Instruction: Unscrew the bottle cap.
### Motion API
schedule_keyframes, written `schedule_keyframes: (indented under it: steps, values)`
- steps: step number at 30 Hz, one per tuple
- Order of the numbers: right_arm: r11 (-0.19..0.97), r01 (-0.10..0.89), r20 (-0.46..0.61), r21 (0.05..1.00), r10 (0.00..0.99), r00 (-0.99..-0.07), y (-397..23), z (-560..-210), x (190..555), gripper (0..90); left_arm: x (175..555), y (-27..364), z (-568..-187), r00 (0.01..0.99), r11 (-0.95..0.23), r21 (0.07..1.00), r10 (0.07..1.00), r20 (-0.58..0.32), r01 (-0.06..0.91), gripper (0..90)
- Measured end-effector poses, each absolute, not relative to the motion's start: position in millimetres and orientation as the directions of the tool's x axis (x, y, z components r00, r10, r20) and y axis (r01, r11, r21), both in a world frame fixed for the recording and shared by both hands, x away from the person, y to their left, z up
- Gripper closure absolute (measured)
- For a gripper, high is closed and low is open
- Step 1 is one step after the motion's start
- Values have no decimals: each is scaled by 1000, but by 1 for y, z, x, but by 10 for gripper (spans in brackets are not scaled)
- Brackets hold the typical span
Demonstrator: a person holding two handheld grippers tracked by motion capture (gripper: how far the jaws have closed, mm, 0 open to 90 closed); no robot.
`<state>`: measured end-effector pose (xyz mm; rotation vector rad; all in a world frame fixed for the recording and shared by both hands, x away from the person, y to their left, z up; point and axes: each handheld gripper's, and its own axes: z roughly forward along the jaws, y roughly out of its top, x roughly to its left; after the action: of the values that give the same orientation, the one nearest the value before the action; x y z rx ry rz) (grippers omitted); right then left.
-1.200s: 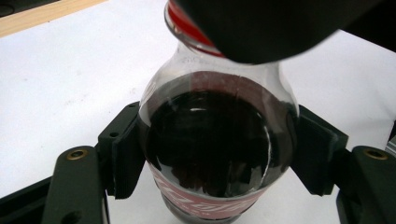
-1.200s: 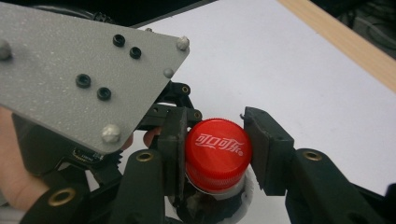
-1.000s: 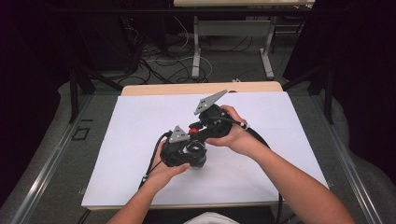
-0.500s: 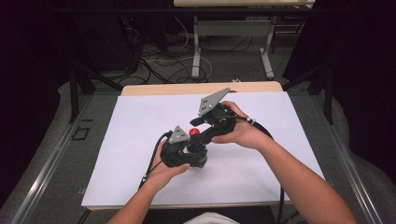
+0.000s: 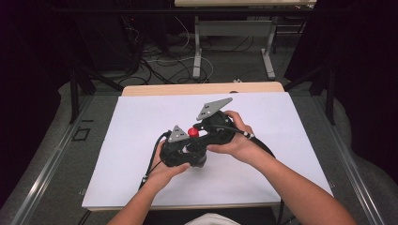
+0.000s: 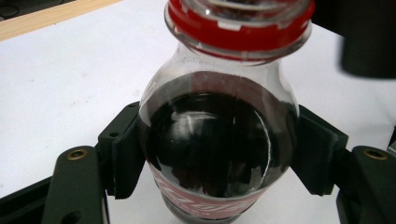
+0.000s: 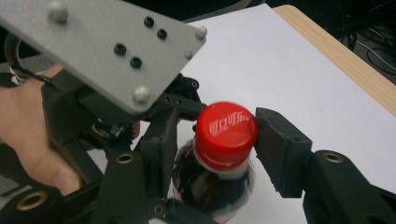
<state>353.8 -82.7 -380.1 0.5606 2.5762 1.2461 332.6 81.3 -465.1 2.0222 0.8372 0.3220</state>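
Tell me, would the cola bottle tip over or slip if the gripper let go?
Probably not easily. The cola bottle looks nearly full of dark drink, so it is likely heavy for its size and steady. Its clear, rounded sides look smooth, so it might slip, though the left gripper squeezes both sides. Laid down, it would likely roll.

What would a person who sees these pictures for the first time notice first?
The red cap of a small cola bottle stands out at the middle of the white table. The left hand-held gripper clamps the bottle's dark body, while the right hand-held gripper has its jaws around the cap, just closing.
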Motion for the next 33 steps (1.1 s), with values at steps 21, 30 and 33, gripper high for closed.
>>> schedule_keyframes:
  steps: [21,30,33]
  values:
    - [606,175,32,776,239,-970,-89,-370,388,615,332,78,-466,755,-387,819,651,-83,424,301]
    - [592,174,12,787,268,-963,-93,-367,382,615,334,82,-467,741,-378,817,666,-86,436,300]
    - [597,176,5,783,276,-961,-95,-366,380,615,335,83,-467,742,-374,818,664,-92,437,300]
